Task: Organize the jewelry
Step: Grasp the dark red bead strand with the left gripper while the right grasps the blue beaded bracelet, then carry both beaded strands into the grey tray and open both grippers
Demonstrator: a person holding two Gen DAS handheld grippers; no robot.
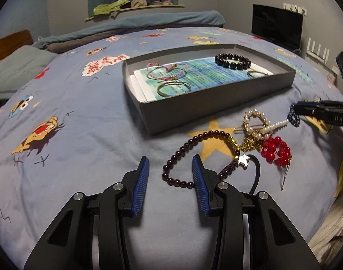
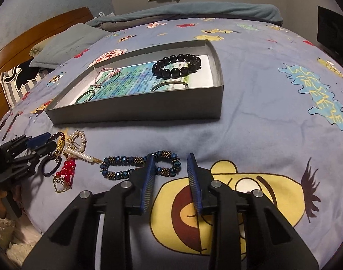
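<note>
My left gripper is open over the cartoon bedsheet. The left arc of a dark-red bead bracelet lies between its blue pads, and neither pad presses on it. My right gripper is open too. The right end of a blue-and-bronze bead bracelet lies between its fingers, flat on the sheet. A grey shallow box holds a black bead bracelet, thin bangles and a pink cord bracelet. In each view the other gripper shows at the edge.
Beside the dark-red bracelet lie a pearl hair clip, a gold chain, a red bead piece and a black hair tie. A pillow and wooden headboard are far left. A dark screen stands far right.
</note>
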